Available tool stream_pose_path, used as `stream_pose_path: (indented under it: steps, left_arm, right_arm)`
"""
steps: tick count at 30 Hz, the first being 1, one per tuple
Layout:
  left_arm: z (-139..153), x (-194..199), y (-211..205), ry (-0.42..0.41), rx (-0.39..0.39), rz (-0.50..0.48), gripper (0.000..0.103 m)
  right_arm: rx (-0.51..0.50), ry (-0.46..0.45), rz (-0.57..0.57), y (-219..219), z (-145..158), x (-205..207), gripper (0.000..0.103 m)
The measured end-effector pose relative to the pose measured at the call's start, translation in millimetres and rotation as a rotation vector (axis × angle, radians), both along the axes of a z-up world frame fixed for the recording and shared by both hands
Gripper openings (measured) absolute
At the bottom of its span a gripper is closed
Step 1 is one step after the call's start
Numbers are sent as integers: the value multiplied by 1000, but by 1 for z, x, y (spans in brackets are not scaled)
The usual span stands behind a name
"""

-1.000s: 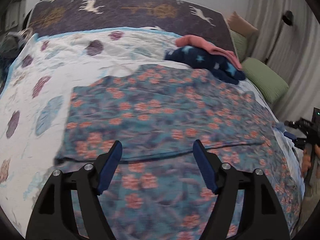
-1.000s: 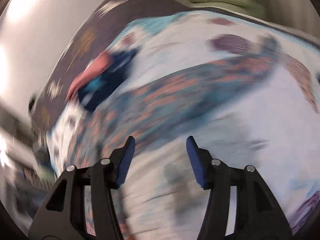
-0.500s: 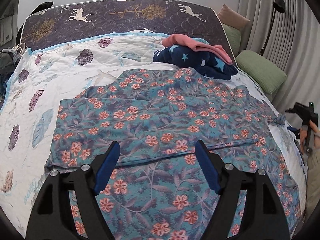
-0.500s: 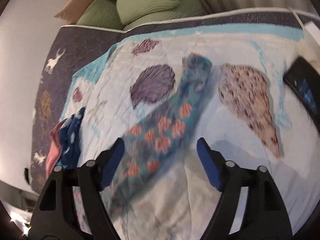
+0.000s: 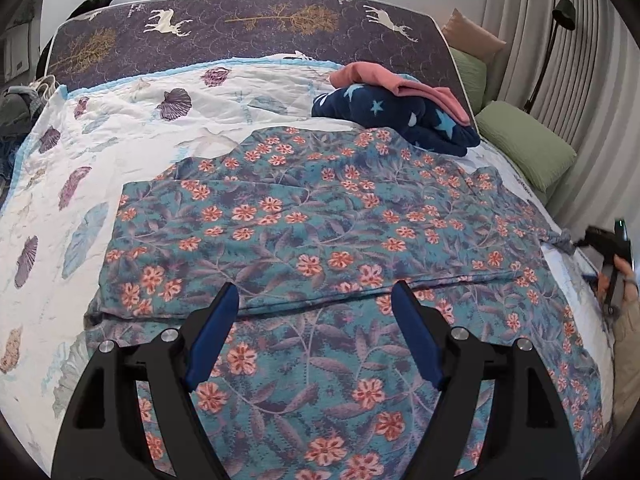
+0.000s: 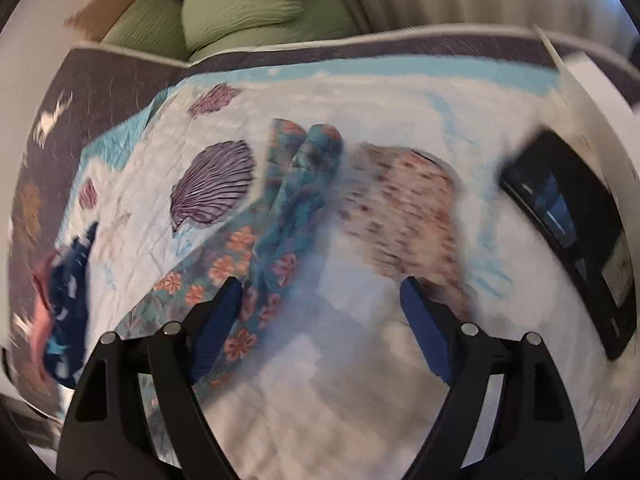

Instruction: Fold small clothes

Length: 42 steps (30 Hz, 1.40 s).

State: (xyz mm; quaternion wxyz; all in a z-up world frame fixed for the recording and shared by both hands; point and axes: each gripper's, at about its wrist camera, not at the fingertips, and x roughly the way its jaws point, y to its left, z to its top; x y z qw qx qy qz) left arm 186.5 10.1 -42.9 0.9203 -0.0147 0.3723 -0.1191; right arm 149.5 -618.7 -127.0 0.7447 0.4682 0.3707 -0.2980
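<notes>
The right claw is nearest the flowery sleeve

The flowery dress point(image 5: 320, 232) lies flat on the bed point(image 5: 132, 136). Its long sleeve point(image 6: 296, 184) points up and away from the right claw point(image 6: 320, 308), whose jaws have just opened with nothing in them. The left claw point(image 5: 316, 320) hangs open over the folded edge.

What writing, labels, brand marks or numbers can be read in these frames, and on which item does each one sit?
No text can be read in either view.
Quilt: faint grey printed marks near the shell motifs, too small and blurred to read.
Mattress: only deer and tree pictures, no words.
Dark device on the bed: its screen shows blurred shapes, nothing legible.
Floral garment: pattern only, no label showing.
</notes>
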Motion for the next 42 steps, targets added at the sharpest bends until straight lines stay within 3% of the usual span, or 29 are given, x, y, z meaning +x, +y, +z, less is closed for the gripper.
stream_pose_path:
  steps: [8, 13, 14, 15, 16, 19, 22, 26, 30, 32, 36, 39, 42]
  left_arm:
    - [-3, -4, -8, 5, -6, -32, 79]
    - [-4, -4, -4, 14, -2, -13, 79]
    - [-5, -4, -2, 16, -7, -10, 79]
    - [-5, -4, 0, 19, -13, -6, 79]
    - [-5, -4, 2, 19, -14, -3, 79]
    - [-5, -4, 6, 22, -18, 5, 79]
    - [-6, -2, 10, 25, -39, 12, 79]
    - [-6, 2, 13, 36, -84, 21, 79]
    - [-6, 0, 18, 38, -116, 38, 79]
    - [-5, -3, 22, 37, -120, 46, 79]
    - [-6, -7, 33, 44, -153, 64, 79]
    - [-8, -10, 40, 59, -179, 68, 79]
    - [-9, -13, 41, 58, -188, 47, 79]
  right_arm:
    - [40, -108, -9, -9, 8, -6, 83]
    - [36, -43, 20, -8, -2, 31, 81]
    - [17, -31, 14, -7, -2, 35, 75]
    - [-8, -27, -2, -8, -1, 37, 46]
    - [-7, -29, -8, -11, -1, 38, 7]
    - [71, -118, -54, -19, 0, 30, 4]
    - [2, -211, -27, -10, 31, 27, 4]
    - [-85, -385, 159, 41, 94, 43, 4]
    - [-218, -530, 478, 155, 155, 63, 7]
    - [-256, -572, 664, 222, 165, 70, 9]
    - [-217, -533, 949, 323, 139, 81, 19]
    - [-141, -394, 1123, 375, 96, 86, 23]
    - [-104, -311, 1180, 389, 67, 74, 29]
